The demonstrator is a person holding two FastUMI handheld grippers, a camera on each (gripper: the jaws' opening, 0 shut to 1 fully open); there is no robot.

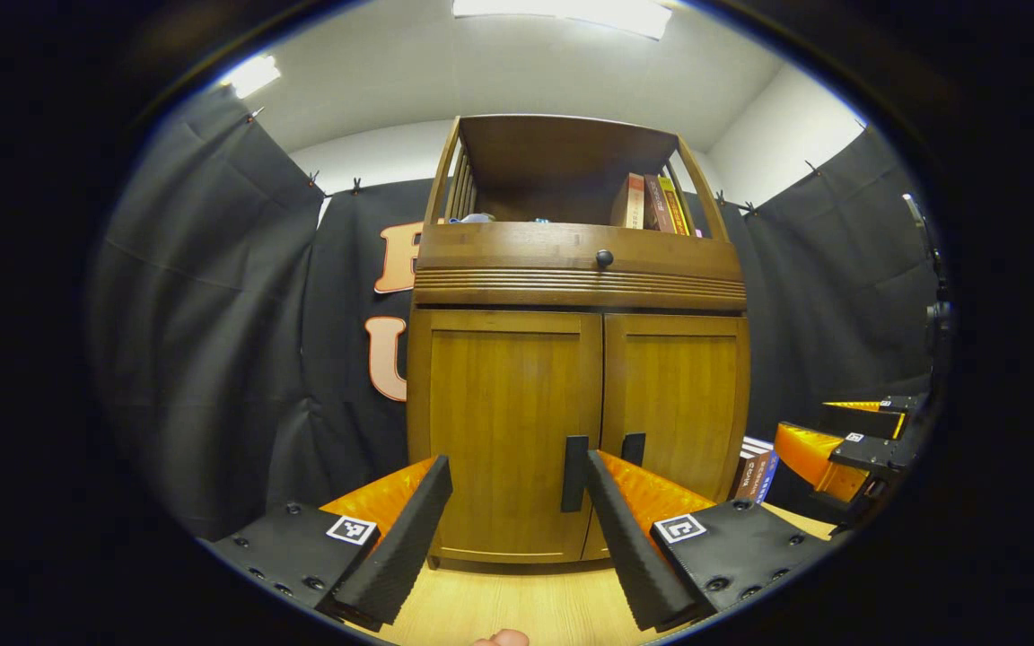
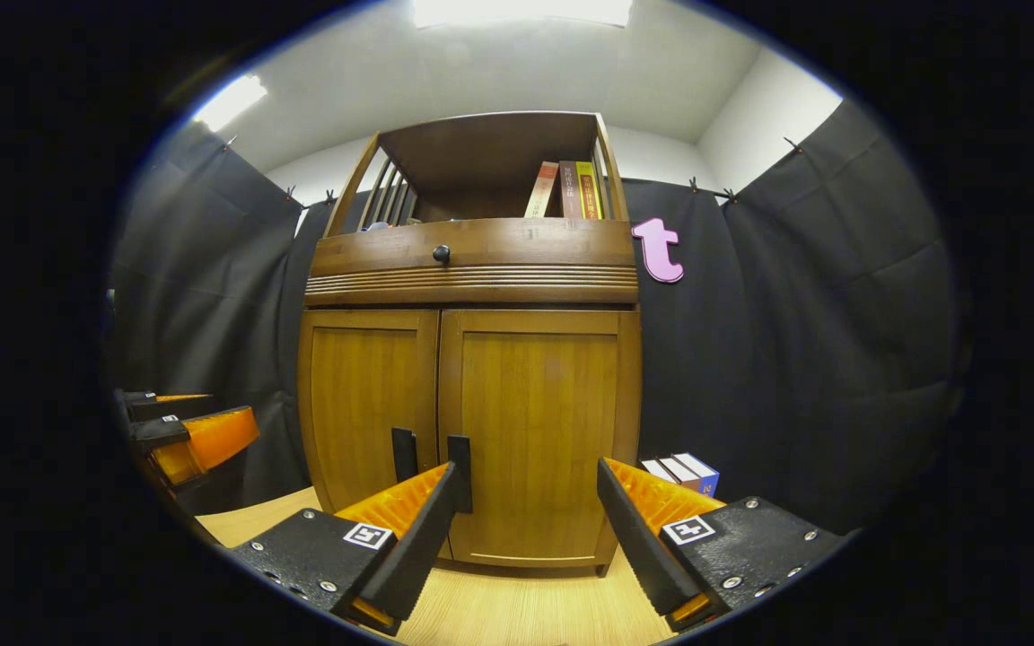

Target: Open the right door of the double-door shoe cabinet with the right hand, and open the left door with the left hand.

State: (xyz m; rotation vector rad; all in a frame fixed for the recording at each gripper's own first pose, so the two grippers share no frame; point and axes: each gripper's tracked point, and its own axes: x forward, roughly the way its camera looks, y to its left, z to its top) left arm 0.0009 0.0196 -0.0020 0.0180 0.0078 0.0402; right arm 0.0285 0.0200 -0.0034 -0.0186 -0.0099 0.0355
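A wooden shoe cabinet [image 1: 580, 269] [image 2: 472, 269] stands ahead, both lower doors closed. In the left gripper view the left door [image 1: 503, 422] carries a dark vertical handle [image 1: 574, 473], and the right door [image 1: 679, 404] has its own handle [image 1: 633, 447]. My left gripper [image 1: 517, 480] is open, short of the left door. In the right gripper view my right gripper [image 2: 530, 484] is open in front of the right door [image 2: 539, 422], whose handle [image 2: 460, 474] sits by the left fingertip. The left door's handle [image 2: 404, 454] lies just beyond. The right gripper [image 1: 849, 440] and the left gripper [image 2: 180, 431] each appear at the other view's edge.
Above the doors is a drawer with a round knob [image 1: 604, 258], and an open shelf with books [image 1: 652, 205]. A stack of books [image 2: 683, 471] lies on the floor right of the cabinet. Black cloth walls surround the booth; the floor is light wood.
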